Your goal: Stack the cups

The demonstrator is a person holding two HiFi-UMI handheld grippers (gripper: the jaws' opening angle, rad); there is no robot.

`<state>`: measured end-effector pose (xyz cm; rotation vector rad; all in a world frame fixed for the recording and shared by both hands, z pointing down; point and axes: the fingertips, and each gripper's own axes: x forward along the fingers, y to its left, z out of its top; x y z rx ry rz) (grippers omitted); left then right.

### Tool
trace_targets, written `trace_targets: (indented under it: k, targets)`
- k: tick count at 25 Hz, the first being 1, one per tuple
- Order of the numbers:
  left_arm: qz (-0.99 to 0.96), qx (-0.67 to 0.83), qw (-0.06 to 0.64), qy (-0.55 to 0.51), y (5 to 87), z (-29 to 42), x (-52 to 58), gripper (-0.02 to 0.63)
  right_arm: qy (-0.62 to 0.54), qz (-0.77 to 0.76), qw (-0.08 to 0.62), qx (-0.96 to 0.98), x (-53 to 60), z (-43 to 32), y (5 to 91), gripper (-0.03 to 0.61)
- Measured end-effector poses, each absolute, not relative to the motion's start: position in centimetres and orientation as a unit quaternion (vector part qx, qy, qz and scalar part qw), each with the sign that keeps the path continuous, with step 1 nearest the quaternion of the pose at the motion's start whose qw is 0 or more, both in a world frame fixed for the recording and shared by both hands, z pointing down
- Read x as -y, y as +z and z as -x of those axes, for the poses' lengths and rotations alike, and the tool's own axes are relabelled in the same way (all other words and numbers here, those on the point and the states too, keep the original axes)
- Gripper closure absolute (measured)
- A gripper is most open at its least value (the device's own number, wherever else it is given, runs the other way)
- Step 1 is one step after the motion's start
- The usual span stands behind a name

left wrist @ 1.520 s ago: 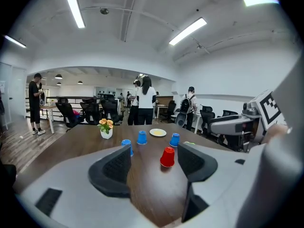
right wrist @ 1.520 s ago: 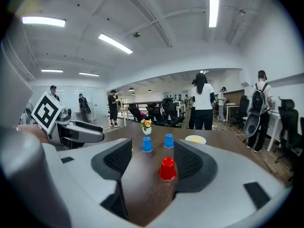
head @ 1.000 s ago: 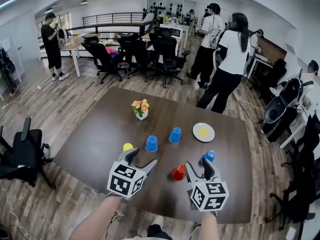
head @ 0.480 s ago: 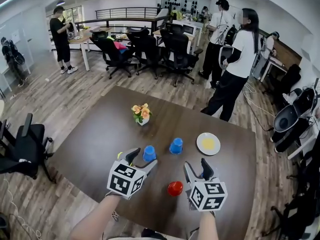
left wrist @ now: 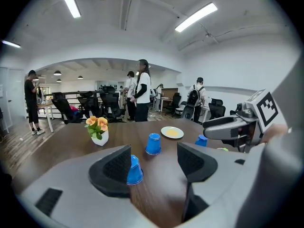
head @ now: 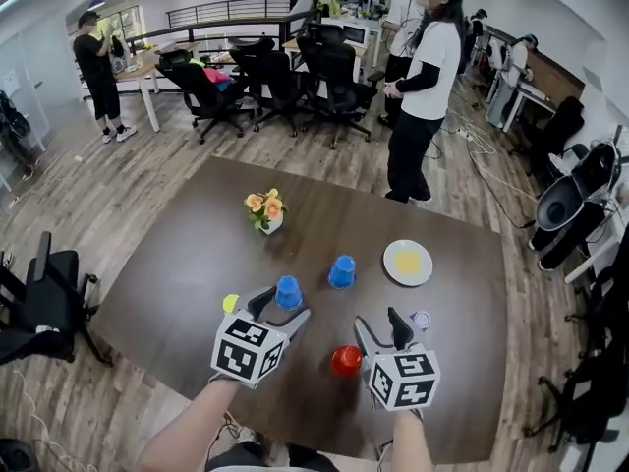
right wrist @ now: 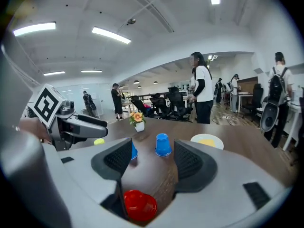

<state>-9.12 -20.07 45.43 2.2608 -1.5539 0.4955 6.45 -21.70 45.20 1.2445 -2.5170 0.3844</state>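
Dark wood-grain table (head: 177, 273), centre frame: three blue cups (head: 288, 291) (head: 342, 270) (head: 421, 319), one red cup (head: 345, 360), one yellow cup (head: 230, 303), tapered plastic. Left gripper (head: 282, 308), right gripper (head: 378, 321): jaws apart, empty.

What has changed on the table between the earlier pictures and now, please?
Both grippers moved forward toward the cups. The left gripper is now just short of the near blue cup, and the right gripper has come alongside the red cup. Both stay open and hold nothing. No cup has shifted, nor has the plate or the flower vase.
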Motion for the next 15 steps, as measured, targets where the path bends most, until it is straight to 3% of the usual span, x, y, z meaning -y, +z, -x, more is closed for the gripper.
trace_targets:
  k: [15]
  targets:
    - [-0.847,0.460,0.179,0.199,48.6,8.0,18.7,0.316,0.200,-0.481,0.218,0.825,16.4,-7.0,53.1,0.318]
